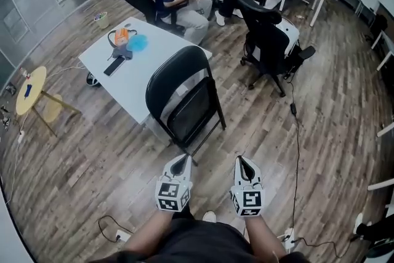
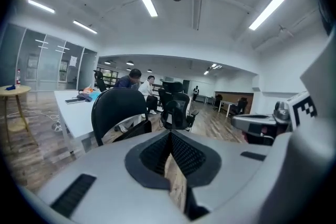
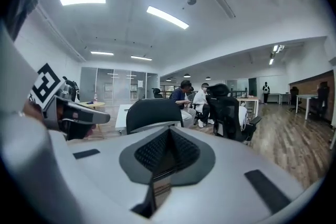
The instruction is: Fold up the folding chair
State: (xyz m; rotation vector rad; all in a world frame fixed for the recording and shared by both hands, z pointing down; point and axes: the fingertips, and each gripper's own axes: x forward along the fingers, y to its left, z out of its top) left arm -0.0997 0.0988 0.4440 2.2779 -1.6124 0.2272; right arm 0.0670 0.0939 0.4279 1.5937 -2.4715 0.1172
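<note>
Beyond the left gripper [image 1: 182,159] and right gripper [image 1: 242,161], both closed, stands the folding chair [image 1: 176,74].

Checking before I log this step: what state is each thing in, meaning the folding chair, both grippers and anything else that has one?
folding chair: looks folded, seat tipped up towards the back, standing on the floor beside the white table
left gripper: jaws shut, empty, clear of the chair
right gripper: jaws shut, empty, clear of the chair
office chair: upright, unoccupied
</note>
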